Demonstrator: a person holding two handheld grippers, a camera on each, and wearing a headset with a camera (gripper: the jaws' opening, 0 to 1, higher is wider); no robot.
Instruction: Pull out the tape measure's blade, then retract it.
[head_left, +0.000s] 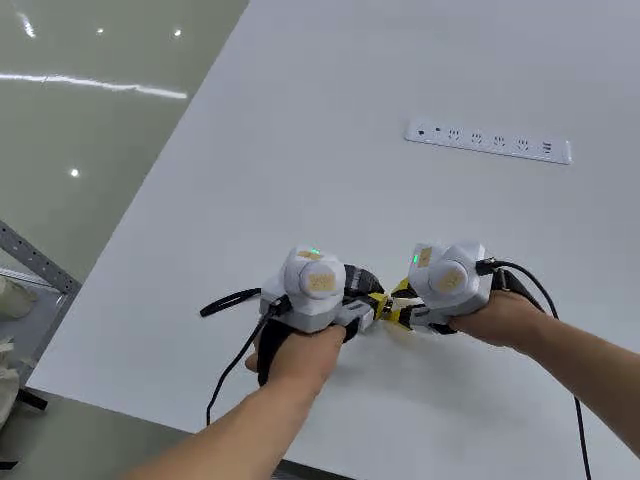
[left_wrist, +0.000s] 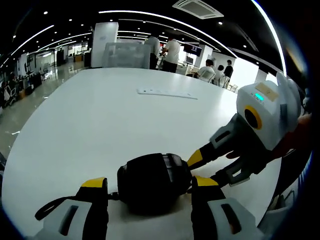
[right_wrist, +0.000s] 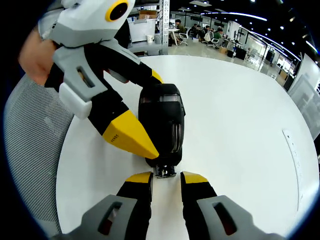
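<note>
A black tape measure (head_left: 362, 283) lies on the white table (head_left: 330, 130) between the two grippers. In the left gripper view its body (left_wrist: 152, 175) sits between the yellow-tipped jaws of my left gripper (left_wrist: 150, 183), which is shut on it. The right gripper (left_wrist: 260, 120) reaches in from the right, fingertips at the case. In the right gripper view the case (right_wrist: 162, 122) lies ahead and the metal blade tip (right_wrist: 164, 171) pokes from its near end. My right gripper (right_wrist: 165, 176) has its jaws drawn in narrow on that tip. The blade itself is inside the case.
A white power strip (head_left: 488, 141) lies far back on the table, also visible as the power strip (left_wrist: 167, 93). A black strap (head_left: 228, 300) trails left of the left gripper. The table's left edge (head_left: 120, 250) drops to a shiny floor. People stand beyond the far end.
</note>
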